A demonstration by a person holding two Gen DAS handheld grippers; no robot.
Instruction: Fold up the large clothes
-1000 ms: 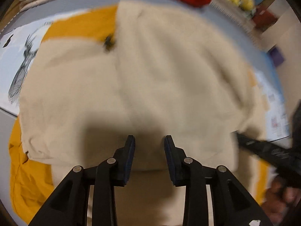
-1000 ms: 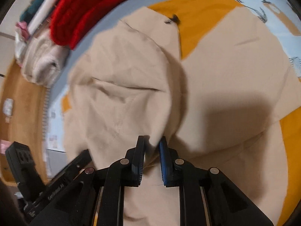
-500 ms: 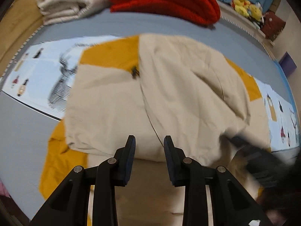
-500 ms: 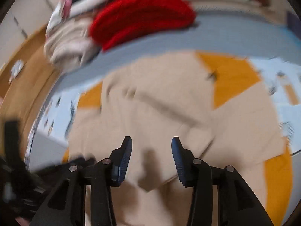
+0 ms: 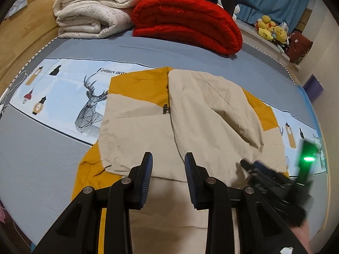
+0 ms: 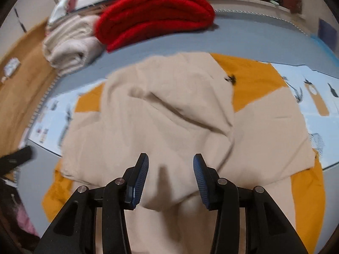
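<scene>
A beige and mustard jacket is spread mid-frame on the bed. The left tool is held open above its lower edge, empty.

Beige-and-mustard fabric jacket: near hem cut off by frame bottom, both views. Black right gripper motion-blurred, jaw gap indiscernible there. Right-wrist view blurred overall.

left gripper: black, silver screws | fingers: ribbed blue pads
</scene>
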